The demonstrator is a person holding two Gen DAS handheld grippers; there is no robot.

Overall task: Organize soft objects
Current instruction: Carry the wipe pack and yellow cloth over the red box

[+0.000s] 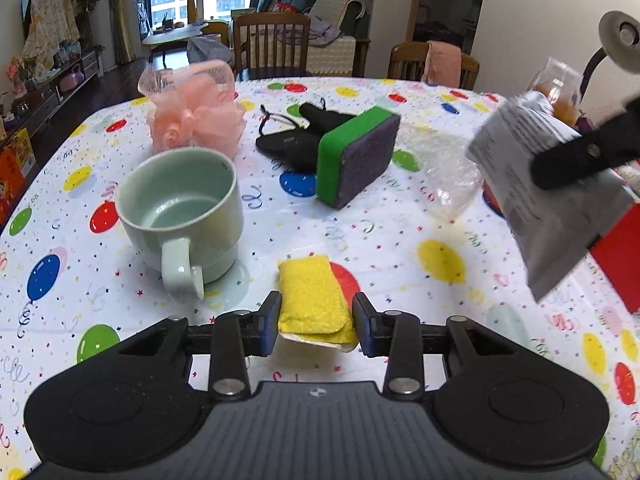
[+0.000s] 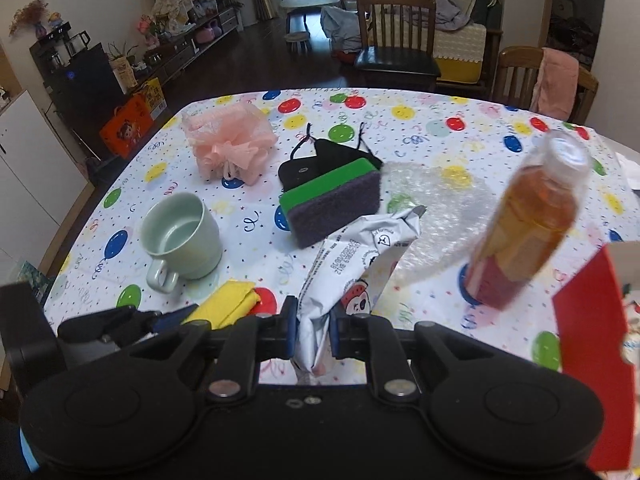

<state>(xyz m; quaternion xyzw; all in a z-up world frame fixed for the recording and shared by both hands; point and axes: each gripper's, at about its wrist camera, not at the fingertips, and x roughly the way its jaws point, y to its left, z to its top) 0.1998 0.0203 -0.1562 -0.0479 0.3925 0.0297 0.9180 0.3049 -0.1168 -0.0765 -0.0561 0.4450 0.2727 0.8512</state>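
My left gripper [image 1: 316, 322] is shut on a yellow sponge [image 1: 310, 294] just above the table; the sponge also shows in the right wrist view [image 2: 228, 306]. My right gripper [image 2: 313, 332] is shut on a silver snack packet [image 2: 352, 256], held in the air; from the left wrist view the packet [image 1: 540, 196] hangs at the right. A green and grey sponge [image 1: 356, 156] [image 2: 332, 206] leans on a black pouch [image 1: 292, 140] [image 2: 320, 158]. A pink mesh bath puff [image 1: 196, 110] [image 2: 230, 146] lies at the far left.
A pale green mug [image 1: 180, 208] [image 2: 182, 236] stands left of the yellow sponge. A bottle of amber liquid [image 2: 528, 216] stands at the right, beside a red box [image 2: 596, 356] [image 1: 622, 256]. A sheet of clear bubble wrap [image 2: 432, 204] [image 1: 444, 168] lies mid-table. Chairs stand behind the table.
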